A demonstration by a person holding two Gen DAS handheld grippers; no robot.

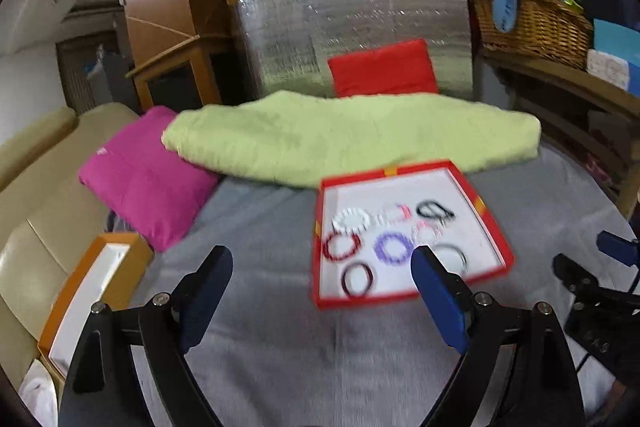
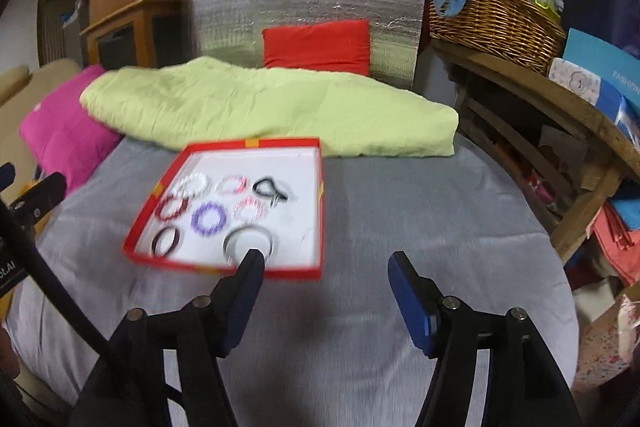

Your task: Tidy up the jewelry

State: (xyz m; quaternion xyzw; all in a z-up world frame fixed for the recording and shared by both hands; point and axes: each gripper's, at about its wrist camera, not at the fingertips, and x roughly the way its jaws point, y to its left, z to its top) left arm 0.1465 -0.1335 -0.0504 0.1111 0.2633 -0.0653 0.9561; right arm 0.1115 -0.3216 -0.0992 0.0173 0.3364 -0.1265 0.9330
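Left tool [image 1: 322, 261] jaws apart, empty. Red box [image 2: 320, 163], white inside, sits on the grey bed [image 2: 400, 227]; blurred bracelets in rows: white [image 2: 191, 183], dark red [image 2: 171, 209], purple [image 2: 209, 219], black [image 2: 268, 189], silver [image 2: 248, 241]. Right tool [image 2: 324, 265] jaws apart, empty.

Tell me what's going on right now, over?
Left tool open, empty. Right tool open, empty. Beaded and plain bracelets lie in the red-rimmed white-lined cardboard tray on the grey cloth. Nothing in the way.
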